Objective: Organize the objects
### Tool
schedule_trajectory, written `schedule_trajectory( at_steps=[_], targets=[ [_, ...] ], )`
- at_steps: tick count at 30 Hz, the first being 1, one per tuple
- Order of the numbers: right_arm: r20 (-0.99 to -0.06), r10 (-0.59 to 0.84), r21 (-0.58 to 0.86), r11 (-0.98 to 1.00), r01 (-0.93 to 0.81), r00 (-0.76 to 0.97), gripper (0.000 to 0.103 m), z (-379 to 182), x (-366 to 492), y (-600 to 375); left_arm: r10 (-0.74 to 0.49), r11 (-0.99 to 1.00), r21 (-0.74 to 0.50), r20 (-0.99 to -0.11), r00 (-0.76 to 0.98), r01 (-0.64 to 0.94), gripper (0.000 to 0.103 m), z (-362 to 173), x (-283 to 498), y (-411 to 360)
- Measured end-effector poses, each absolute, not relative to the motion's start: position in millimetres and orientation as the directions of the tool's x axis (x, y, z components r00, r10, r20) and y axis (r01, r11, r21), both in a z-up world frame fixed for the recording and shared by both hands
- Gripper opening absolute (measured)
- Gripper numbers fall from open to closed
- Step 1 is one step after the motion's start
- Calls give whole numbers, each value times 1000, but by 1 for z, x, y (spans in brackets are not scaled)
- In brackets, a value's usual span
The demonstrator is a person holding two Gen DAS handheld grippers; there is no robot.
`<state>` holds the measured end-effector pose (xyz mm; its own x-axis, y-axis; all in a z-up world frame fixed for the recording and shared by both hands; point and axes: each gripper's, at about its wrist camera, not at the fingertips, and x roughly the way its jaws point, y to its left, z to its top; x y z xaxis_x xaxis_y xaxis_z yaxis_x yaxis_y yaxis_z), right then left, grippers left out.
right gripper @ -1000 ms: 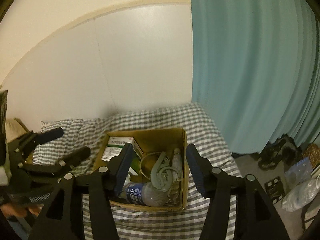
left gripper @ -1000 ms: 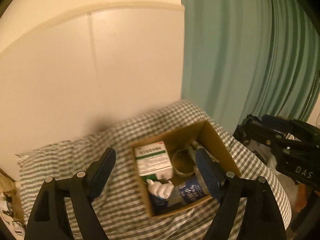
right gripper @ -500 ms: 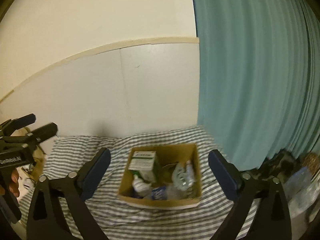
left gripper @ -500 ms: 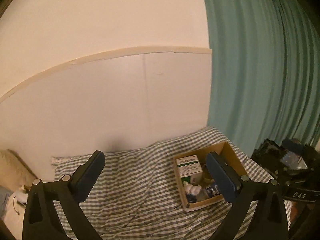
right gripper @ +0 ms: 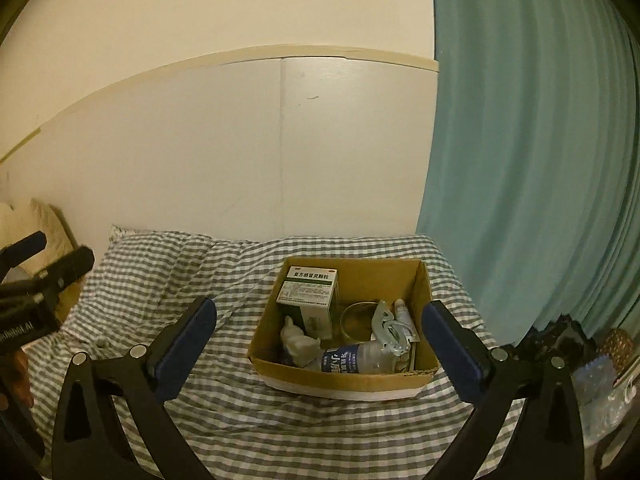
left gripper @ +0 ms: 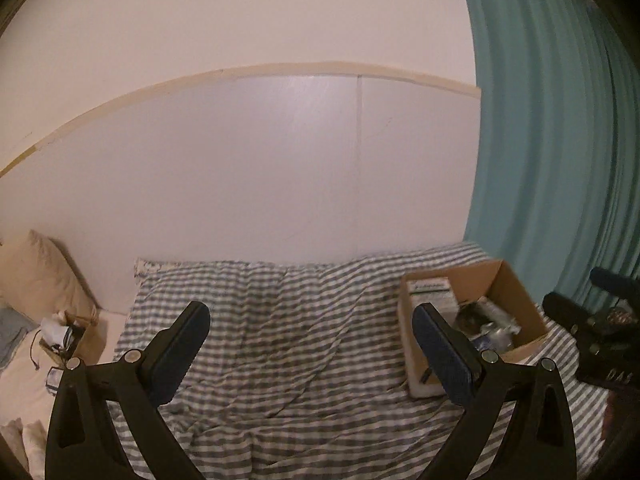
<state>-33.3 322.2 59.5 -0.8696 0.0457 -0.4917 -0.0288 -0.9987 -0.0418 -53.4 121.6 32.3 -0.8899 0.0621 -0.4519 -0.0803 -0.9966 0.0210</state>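
A brown cardboard box (right gripper: pixel 422 292) sits on the grey checked bedcover (right gripper: pixel 168 276). It holds a green-and-white medicine carton (right gripper: pixel 310 294), a clear water bottle with a blue label (right gripper: pixel 352 360), a white crumpled item (right gripper: pixel 298 340), a round glass dish (right gripper: pixel 356 318), a grey clip (right gripper: pixel 384 326) and a small tube (right gripper: pixel 402 308). My right gripper (right gripper: pixel 320 344) is open and empty, well back from the box. My left gripper (left gripper: pixel 310 348) is open and empty over the cover; the box (left gripper: pixel 516 304) lies to its right. The right gripper also shows in the left wrist view (left gripper: pixel 600 320).
A white panelled wall (right gripper: pixel 240 160) backs the bed and a teal curtain (right gripper: pixel 540 160) hangs on the right. A beige pillow (left gripper: pixel 36 276) and a small box of clutter (left gripper: pixel 64 334) lie at the left. Bags and dark objects (right gripper: pixel 592 356) sit right of the bed.
Both grippers have pulled back and away from the box, which now looks smaller. The left view has swung left, so the box sits at its right. Both grippers stay open.
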Motion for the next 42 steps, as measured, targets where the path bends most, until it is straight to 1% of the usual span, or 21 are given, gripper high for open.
schedule_trajectory(
  at_steps=[5,13,42],
  targets=[
    [-507,48,-40,-999,-32,-861,103,47,-41,321,60,-998,-6,-470,-881,-65,103,22,-57,114],
    [-529,59,-47,-998,-40,-847,103,36,-46,319,58,-997,10,-484,-873,-72,103,15,-58,119],
    [-548,72,-70,-997,-40,-833,103,28,-49,321,40,-998,26,-505,-862,-61,103,12,-58,120]
  ],
)
